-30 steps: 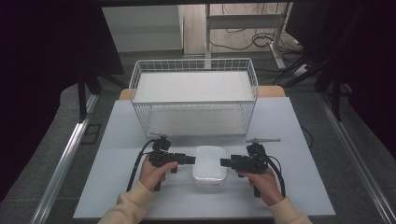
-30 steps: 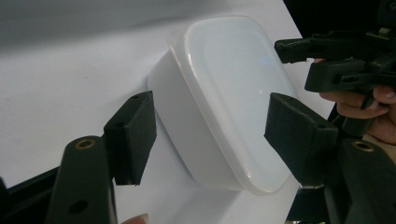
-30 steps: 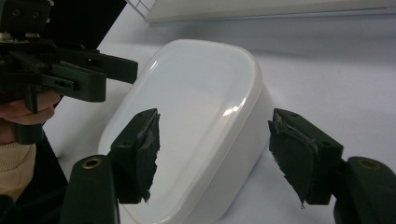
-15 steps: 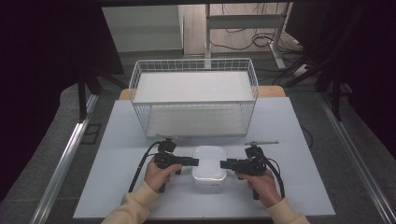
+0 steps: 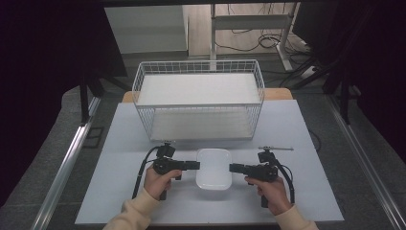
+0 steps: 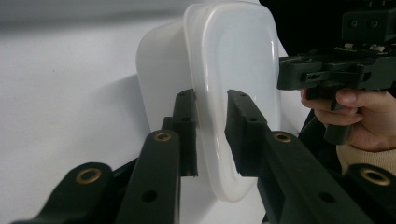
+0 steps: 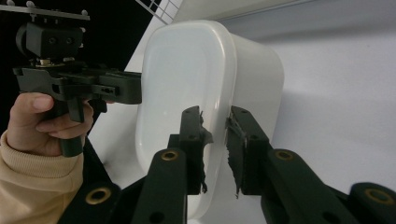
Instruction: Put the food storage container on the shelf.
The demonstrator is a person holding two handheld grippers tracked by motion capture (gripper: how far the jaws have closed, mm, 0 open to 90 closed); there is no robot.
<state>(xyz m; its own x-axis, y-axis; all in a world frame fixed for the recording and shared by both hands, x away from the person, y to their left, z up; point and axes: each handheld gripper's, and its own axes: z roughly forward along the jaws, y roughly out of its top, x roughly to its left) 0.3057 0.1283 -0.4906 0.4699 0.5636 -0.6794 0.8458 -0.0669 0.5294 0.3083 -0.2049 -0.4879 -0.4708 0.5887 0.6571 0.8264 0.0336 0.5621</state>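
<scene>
A pale table [image 5: 119, 143] stands on a grey floor [image 5: 57, 143]. Dark curtains [image 5: 48, 57] hang at both sides. Behind, a desk frame [image 5: 249, 21] stands over loose cables [image 5: 249, 40] on a wooden floor.

The left tool [image 5: 195, 165] is matte black, with a pistol grip and a black cable looping from its rear. Its two jaws are flat black bars set with brass-ringed holes and plain bored holes, ending in blocky black pads [image 6: 187, 119]. The right tool [image 5: 233, 167] is the same build, its cable curving off to the right, and it carries a thin grey plate on a short post, dotted with small screws. Its pads [image 7: 194, 128] are wrapped in black tape, frayed at the edges. Both forearms wear cream sleeves [image 5: 136, 213] with ribbed cuffs.
</scene>
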